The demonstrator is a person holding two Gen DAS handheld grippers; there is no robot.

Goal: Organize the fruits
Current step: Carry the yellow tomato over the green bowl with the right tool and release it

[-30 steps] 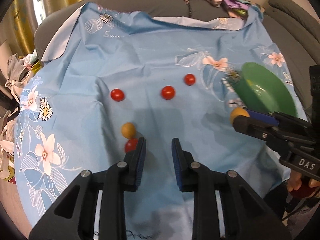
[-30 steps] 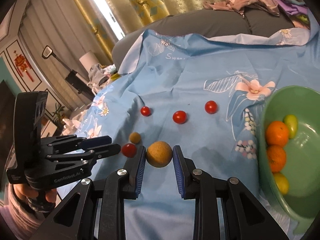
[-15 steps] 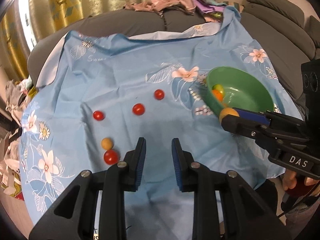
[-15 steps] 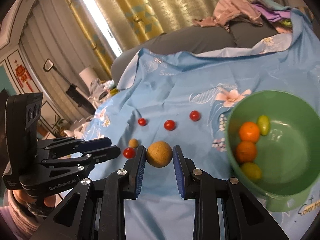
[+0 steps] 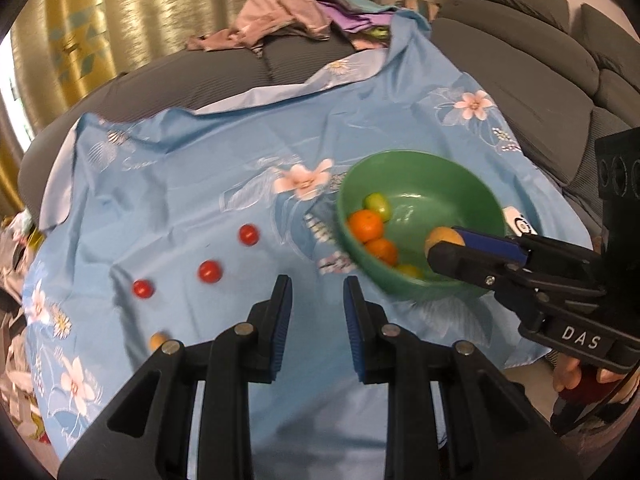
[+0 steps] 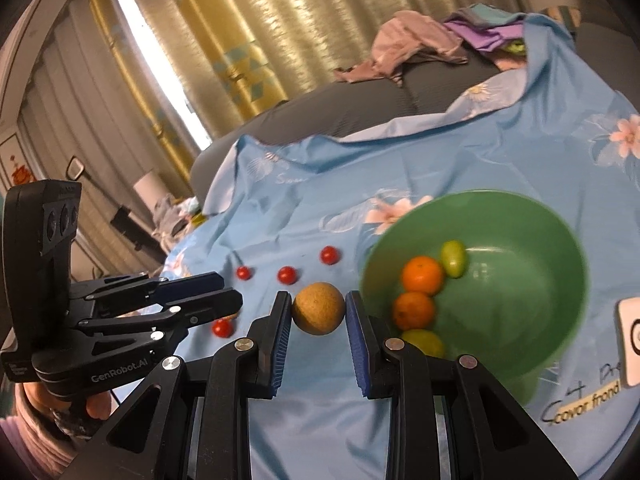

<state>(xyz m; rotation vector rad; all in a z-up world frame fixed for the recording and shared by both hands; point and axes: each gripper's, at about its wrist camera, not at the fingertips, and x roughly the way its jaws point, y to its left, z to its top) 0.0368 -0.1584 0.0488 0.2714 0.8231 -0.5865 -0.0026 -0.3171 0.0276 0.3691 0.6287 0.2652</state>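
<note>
My right gripper (image 6: 318,301) is shut on a round tan fruit (image 6: 318,309). In the left wrist view that fruit (image 5: 441,238) hangs over the near side of the green bowl (image 5: 420,168), with the right gripper (image 5: 445,247) reaching in from the right. Inside the bowl (image 6: 560,236) lie two oranges (image 6: 422,275), a green fruit (image 6: 453,258) and a yellow one (image 6: 424,340). My left gripper (image 5: 316,300) is shut with nothing in it, above the cloth left of the bowl. Three red tomatoes (image 5: 210,271) sit in a row, with a small yellow fruit (image 5: 157,340) nearer.
A blue flowered cloth (image 5: 180,184) covers a grey sofa (image 5: 520,92). A pile of clothes (image 5: 288,16) lies at the back, with gold curtains (image 6: 260,40) behind. Another red tomato (image 6: 222,327) sits under the left gripper (image 6: 230,291). A white card (image 6: 630,344) lies right of the bowl.
Both grippers have moved right toward the bowl and risen a little. The tan fruit, still held by the right gripper, now hangs over the bowl. The tomatoes have fallen behind to the left.
</note>
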